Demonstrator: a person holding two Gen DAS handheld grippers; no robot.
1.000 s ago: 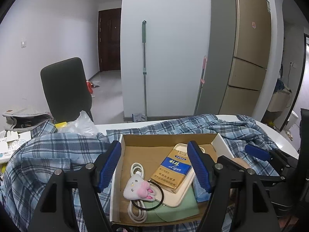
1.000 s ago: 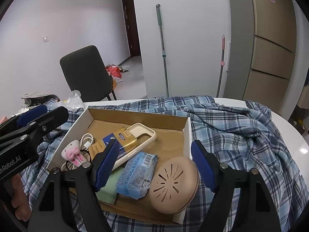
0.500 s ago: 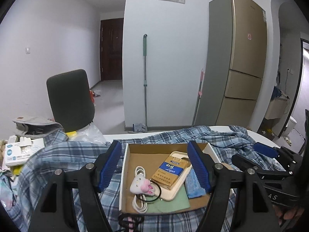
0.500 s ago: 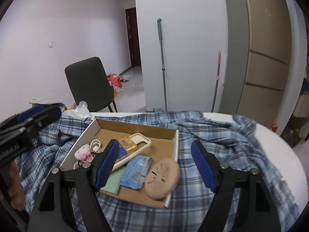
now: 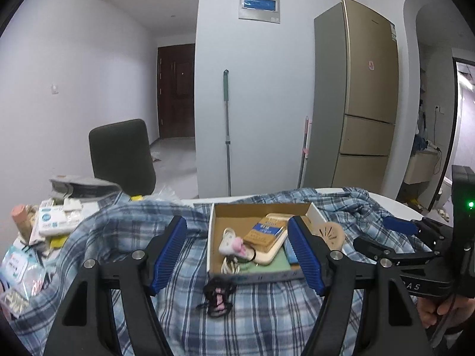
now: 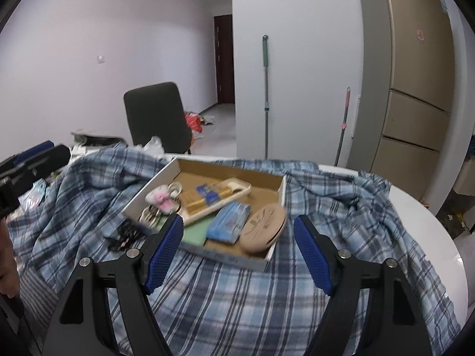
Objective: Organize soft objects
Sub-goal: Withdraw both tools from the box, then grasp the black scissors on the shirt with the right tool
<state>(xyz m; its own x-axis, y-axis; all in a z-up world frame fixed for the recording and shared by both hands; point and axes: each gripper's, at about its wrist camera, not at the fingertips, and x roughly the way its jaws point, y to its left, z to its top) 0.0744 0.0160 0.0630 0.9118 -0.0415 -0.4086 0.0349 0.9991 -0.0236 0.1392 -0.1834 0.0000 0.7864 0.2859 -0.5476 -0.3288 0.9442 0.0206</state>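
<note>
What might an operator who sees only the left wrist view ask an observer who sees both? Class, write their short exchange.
Operator: My left claw hides the cardboard box's right side. What lies there?
Observer: A blue packet lies between a green sheet and a round tan disc.
Operator: Is the right claw holding anything?
Observer: No; the right claw is open and grips nothing.

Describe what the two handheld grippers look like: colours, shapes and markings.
Both are alike: the left gripper and right gripper have angular black frames with triangular cut-outs, silver round bolt heads, and jaws lined with ribbed blue pads. The right one's body, seen in the left wrist view, carries pale lettering and a lit green light.
</note>
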